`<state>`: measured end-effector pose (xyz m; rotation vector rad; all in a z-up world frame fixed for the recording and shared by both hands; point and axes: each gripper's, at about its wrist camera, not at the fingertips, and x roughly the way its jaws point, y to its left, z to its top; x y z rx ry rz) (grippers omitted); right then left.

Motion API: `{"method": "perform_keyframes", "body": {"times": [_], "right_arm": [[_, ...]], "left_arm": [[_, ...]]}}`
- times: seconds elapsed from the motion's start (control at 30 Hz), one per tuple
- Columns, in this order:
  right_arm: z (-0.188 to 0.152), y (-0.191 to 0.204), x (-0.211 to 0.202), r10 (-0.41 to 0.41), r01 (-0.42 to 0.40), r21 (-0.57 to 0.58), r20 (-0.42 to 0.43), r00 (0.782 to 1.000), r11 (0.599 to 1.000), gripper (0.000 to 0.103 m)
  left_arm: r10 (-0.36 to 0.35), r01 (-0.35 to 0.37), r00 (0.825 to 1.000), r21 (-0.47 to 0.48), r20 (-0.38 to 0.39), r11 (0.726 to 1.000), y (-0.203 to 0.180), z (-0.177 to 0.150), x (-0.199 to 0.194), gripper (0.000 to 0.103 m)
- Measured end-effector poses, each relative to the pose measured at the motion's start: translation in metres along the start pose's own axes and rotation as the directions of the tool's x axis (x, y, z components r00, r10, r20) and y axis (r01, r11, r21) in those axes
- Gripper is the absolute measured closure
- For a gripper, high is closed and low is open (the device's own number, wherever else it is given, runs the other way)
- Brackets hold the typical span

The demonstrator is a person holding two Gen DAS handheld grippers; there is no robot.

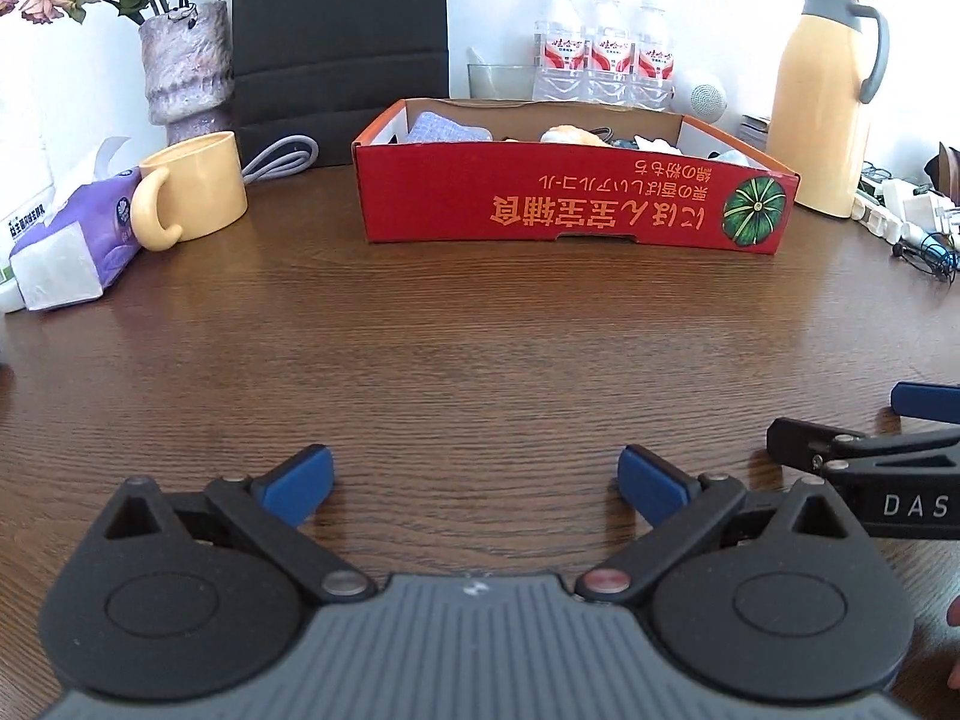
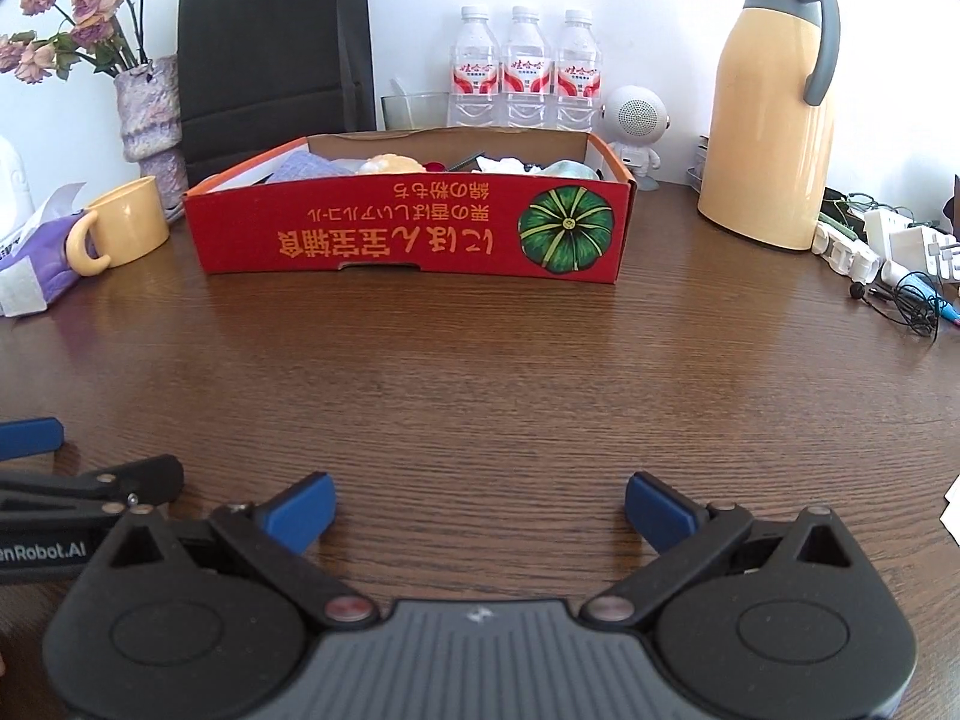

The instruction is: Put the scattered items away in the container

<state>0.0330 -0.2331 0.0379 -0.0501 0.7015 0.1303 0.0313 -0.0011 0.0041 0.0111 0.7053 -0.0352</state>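
A red cardboard box [image 1: 570,204] [image 2: 408,228] with a green pumpkin print stands at the far side of the brown wooden table. Inside it lie several items: a bluish checked cloth [image 1: 441,127], an orange-white lump [image 1: 570,135] and crumpled white and pale-green pieces [image 2: 540,168]. My left gripper [image 1: 474,489] hovers low over bare wood well in front of the box, open and holding nothing. My right gripper [image 2: 480,510] is beside it, also open and holding nothing. Each gripper shows at the edge of the other's view.
A yellow mug [image 1: 192,189] and a purple tissue pack [image 1: 66,246] sit left of the box. A vase of dried flowers [image 1: 186,66], a black bag [image 2: 270,54], several water bottles [image 2: 525,66] and a yellow thermos jug [image 2: 774,102] line the back. Chargers and cables [image 2: 888,264] lie at right.
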Motion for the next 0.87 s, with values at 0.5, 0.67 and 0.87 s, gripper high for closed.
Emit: {"method": "perform_keyframes", "body": {"times": [0.5, 0.67, 0.87], "right_arm": [[0.0034, -0.0035, 0.0046, -0.006, 0.006, 0.005, 0.001, 1.0, 1.0, 0.0], [0.003, -0.0034, 0.0044, -0.004, 0.004, 0.003, 0.001, 1.0, 1.0, 0.0], [0.0029, -0.0026, 0.0042, -0.005, 0.005, 0.002, 0.001, 1.0, 1.0, 0.0]], "left_arm": [[0.006, -0.006, 1.0, -0.006, 0.0, 1.0, -0.002, 0.0006, 0.0005, 0.0], [0.006, -0.006, 1.0, -0.007, 0.0, 1.0, -0.0019, 0.0006, 0.0005, 0.0], [0.005, -0.005, 1.0, -0.006, 0.0, 1.0, -0.0017, 0.0006, 0.0006, 0.0]]}}
